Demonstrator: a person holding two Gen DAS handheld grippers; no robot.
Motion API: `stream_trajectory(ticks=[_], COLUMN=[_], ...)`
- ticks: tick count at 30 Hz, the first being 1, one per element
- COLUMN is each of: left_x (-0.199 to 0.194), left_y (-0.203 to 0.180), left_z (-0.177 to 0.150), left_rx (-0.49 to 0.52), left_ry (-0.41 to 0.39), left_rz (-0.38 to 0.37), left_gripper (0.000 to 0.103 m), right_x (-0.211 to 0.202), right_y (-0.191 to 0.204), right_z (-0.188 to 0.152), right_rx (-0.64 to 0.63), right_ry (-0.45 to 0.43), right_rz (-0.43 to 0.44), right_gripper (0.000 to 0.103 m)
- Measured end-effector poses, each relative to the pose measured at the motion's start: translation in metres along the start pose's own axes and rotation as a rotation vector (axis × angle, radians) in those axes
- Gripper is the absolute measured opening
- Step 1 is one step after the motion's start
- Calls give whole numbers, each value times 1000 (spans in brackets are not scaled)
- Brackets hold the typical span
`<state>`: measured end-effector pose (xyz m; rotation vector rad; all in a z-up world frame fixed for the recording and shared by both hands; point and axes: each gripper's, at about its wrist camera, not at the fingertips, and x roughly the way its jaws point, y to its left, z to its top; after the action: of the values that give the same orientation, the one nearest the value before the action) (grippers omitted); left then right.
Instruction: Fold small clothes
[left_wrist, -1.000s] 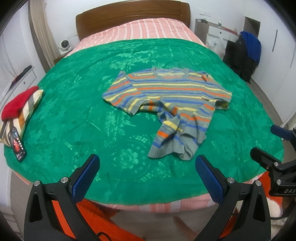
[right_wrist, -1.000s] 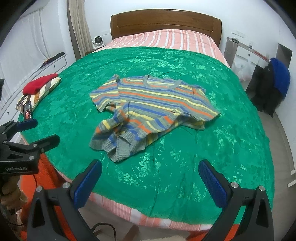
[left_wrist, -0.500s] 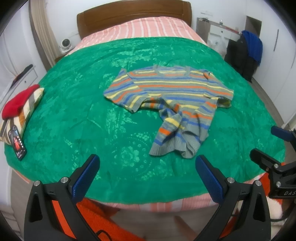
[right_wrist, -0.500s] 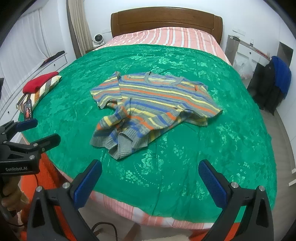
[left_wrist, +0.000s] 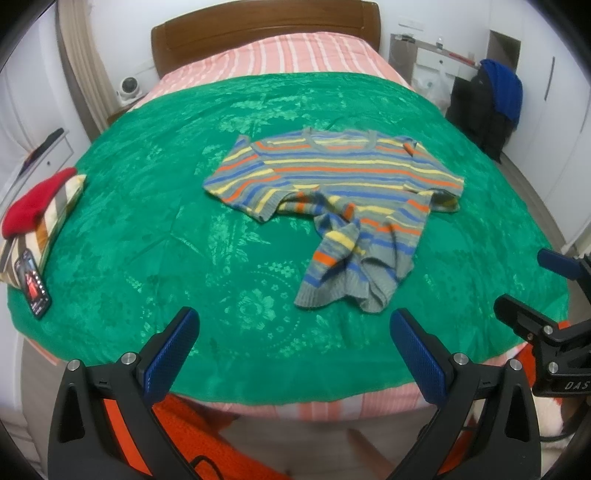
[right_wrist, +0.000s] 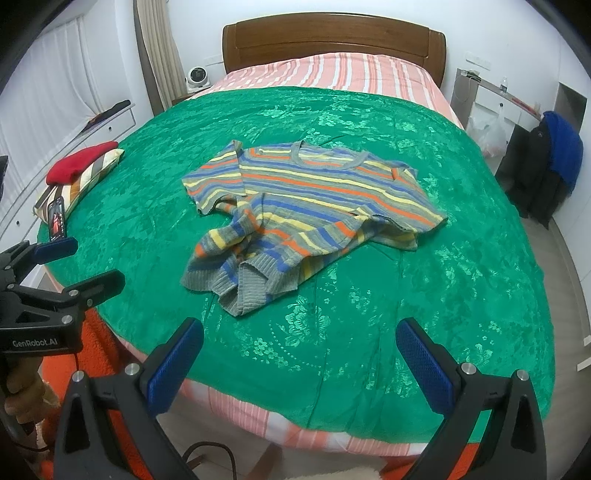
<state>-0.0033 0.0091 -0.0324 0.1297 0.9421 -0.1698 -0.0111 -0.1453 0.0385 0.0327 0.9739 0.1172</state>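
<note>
A small striped knit sweater in grey, blue, yellow and orange lies crumpled on the green bedspread, collar toward the headboard and its lower half bunched up. It also shows in the right wrist view. My left gripper is open and empty above the bed's near edge, short of the sweater's hem. My right gripper is open and empty, also over the near edge. Each gripper appears in the other's view: the right one at the right, the left one at the left.
A red garment on a striped pillow and a phone lie at the bed's left edge. A wooden headboard is at the far end. Dark and blue clothes hang at the right. An orange cloth lies below the bed's edge.
Both grippers have moved slightly closer to the bed, so the sweater sits a little lower and larger in the views. Both stay open. The sweater has not moved.
</note>
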Motion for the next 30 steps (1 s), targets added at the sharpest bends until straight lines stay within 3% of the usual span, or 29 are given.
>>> stream_trajectory(ticks=[30], left_x=[3], left_y=[-3], left_z=[-5], left_rx=[0], left_ry=[4], left_rz=[-1], left_gripper=[103], right_x=[2], right_y=[-1], right_z=[-1], right_rx=[2], right_ry=[3], right_rz=[1], right_gripper=[103])
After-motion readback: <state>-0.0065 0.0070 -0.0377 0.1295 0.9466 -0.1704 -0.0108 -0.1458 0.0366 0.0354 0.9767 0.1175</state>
